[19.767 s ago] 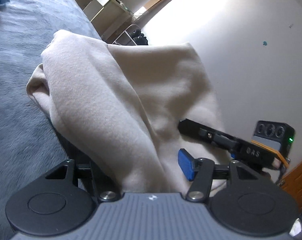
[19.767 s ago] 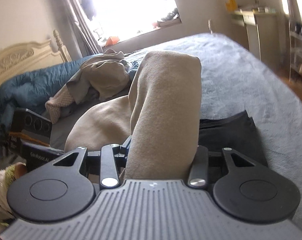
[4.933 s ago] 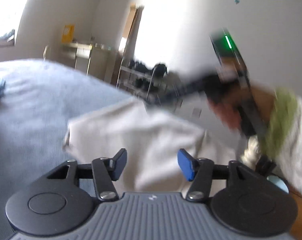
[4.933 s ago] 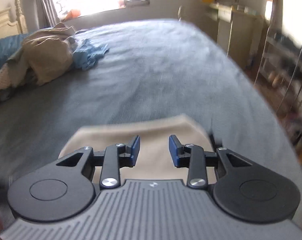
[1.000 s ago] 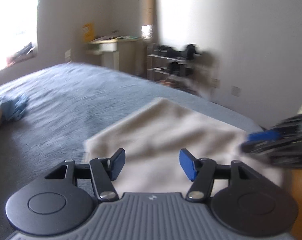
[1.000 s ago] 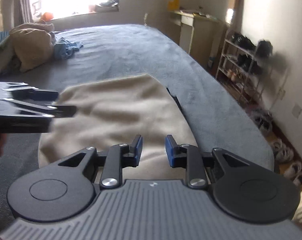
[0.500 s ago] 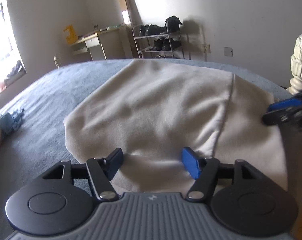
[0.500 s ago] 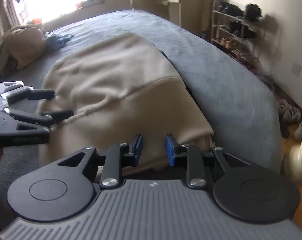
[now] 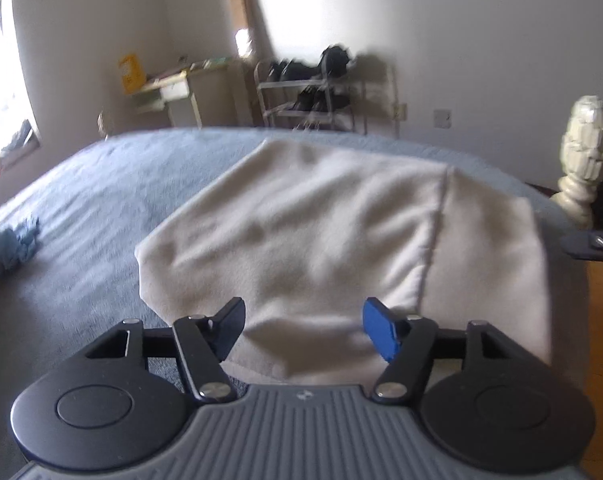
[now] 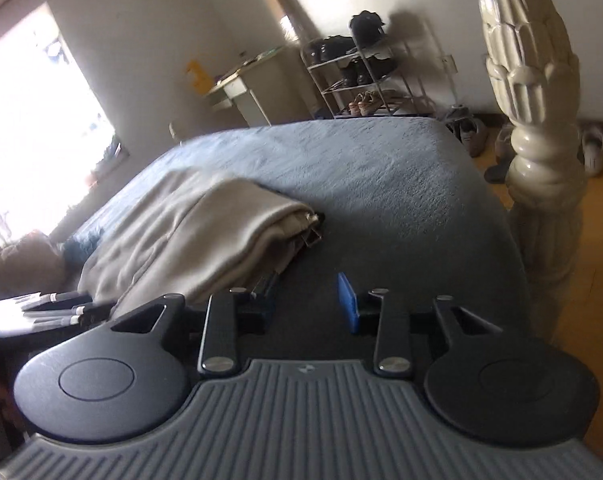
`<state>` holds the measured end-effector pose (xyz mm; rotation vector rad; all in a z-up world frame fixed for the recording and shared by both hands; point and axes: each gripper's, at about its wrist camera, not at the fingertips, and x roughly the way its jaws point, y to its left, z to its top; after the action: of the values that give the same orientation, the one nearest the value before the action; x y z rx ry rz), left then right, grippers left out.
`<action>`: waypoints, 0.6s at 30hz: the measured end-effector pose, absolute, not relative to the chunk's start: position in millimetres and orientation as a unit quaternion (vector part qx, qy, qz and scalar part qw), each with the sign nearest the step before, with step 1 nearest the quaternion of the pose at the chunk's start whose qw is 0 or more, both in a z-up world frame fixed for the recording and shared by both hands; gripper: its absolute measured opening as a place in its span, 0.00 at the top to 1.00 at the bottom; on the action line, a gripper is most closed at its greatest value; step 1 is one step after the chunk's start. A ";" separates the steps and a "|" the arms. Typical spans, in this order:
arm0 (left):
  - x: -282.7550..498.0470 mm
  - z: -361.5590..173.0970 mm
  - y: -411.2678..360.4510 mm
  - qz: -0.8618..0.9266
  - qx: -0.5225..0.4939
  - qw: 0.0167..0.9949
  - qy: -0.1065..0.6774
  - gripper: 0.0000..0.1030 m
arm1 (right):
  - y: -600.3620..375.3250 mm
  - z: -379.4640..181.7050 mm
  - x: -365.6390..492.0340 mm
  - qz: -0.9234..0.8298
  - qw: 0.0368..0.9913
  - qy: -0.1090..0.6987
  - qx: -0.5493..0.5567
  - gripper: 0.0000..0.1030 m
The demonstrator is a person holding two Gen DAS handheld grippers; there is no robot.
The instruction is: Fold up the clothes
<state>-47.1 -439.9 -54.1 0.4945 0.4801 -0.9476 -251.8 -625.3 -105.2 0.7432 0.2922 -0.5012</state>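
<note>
A folded beige garment point(image 9: 333, 232) lies flat on the blue-grey bed cover point(image 9: 101, 200). My left gripper point(image 9: 305, 332) hangs open just over its near edge; the cloth shows between the fingers, but the pads do not press it. In the right wrist view the same garment point(image 10: 205, 236) shows its stacked layers at the corner. My right gripper point(image 10: 305, 308) is low beside that corner, to its right. Its jaws are opening, with only bed cover between them. The left gripper point(image 10: 49, 308) shows at that view's left edge. The right gripper's tip point(image 9: 593, 242) shows at the left wrist view's right edge.
A carved cream bedpost point(image 10: 537, 120) stands at the bed's corner, close to my right gripper. Beyond the bed are a shoe rack point(image 10: 361, 76), a small desk point(image 10: 245, 88) and wooden floor point(image 10: 593, 260). A blue cloth point(image 9: 17, 240) and a heap of clothes point(image 10: 25, 264) lie further up the bed.
My right gripper has rolled and slid off the garment's edge toward the bed's corner, and its jaws stand wider. The left gripper has sunk slightly over the near edge.
</note>
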 end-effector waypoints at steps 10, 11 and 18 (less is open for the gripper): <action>-82.4 -72.0 -460.9 -0.477 0.297 0.803 0.202 0.32 | -653.7 -113.1 -210.9 -0.233 0.887 0.141 0.373 0.82; -79.3 -74.9 -461.1 -0.477 0.291 0.802 0.210 0.32 | -655.8 -113.2 -209.8 -0.217 0.885 0.137 0.388 0.84; -73.9 -76.9 -457.7 -0.482 0.281 0.799 0.223 0.31 | -663.3 -117.1 -202.0 -0.195 0.895 0.133 0.378 0.94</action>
<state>-73.9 -457.7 -76.9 0.6029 0.4795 -1.0340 -202.0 -663.3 -117.1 0.7832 0.2761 -0.4049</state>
